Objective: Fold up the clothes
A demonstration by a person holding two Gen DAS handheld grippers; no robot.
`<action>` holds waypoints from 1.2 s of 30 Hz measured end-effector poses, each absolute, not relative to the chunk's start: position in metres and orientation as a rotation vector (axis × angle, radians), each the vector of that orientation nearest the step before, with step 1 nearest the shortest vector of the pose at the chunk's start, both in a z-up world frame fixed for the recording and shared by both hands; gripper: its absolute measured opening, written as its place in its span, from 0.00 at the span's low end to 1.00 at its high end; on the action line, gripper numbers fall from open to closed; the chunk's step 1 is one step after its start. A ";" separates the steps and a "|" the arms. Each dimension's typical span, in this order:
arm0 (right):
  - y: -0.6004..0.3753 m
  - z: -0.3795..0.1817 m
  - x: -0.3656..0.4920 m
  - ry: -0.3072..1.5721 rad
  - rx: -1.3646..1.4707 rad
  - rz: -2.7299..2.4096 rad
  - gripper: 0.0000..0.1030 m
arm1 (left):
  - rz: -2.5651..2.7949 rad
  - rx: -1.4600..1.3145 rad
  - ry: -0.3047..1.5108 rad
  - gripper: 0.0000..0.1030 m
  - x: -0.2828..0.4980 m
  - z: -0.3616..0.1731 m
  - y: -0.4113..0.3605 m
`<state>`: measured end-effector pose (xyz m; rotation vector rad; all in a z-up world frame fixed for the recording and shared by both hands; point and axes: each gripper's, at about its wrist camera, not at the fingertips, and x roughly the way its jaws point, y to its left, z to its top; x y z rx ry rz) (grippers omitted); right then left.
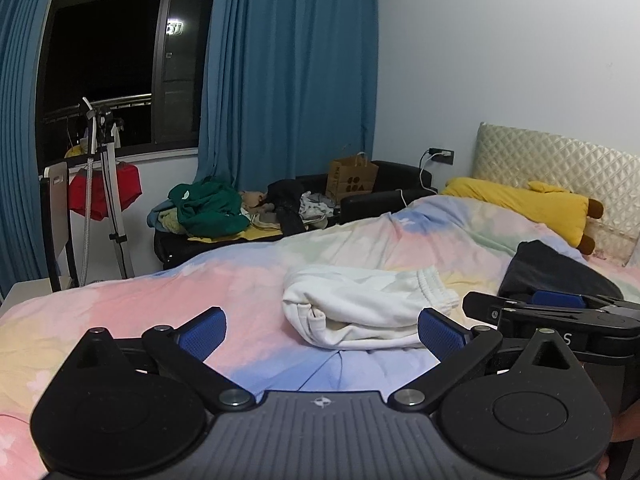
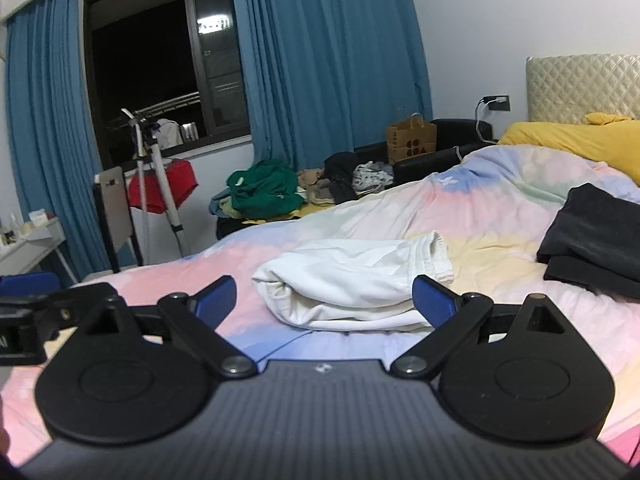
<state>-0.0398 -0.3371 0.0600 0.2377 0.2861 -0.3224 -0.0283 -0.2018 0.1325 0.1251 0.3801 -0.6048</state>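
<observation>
White garment [image 1: 360,306] lies folded on the bed [image 1: 240,288]. Your left claw [image 1: 322,330] and right claw [image 2: 324,300] both hover spread, gripping nothing.

On bed: one white folded garment [image 2: 352,284], one dark folded garment [image 2: 592,248]. One paper bag [image 2: 410,140]. Heap of clothes [image 2: 280,190], perhaps six pieces.

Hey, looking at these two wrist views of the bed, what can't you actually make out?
- Folded white garment: its type; folds hide its shape in both views.
- Folded black garment: cut off by the right edge in the right wrist view; partly behind the right gripper in the left wrist view.
- Brown paper bag: print too small to read.
- Left gripper: open, empty.
</observation>
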 end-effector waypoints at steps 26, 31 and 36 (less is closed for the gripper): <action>-0.339 0.016 -0.024 0.323 0.224 -0.355 0.93 | -0.550 0.151 0.468 0.99 0.003 0.084 -0.199; -0.337 0.016 -0.024 0.325 0.214 -0.359 0.93 | -0.539 0.151 0.465 0.99 0.000 0.084 -0.197; -0.336 0.015 -0.023 0.328 0.202 -0.357 0.93 | -0.528 0.149 0.463 1.00 -0.005 0.085 -0.193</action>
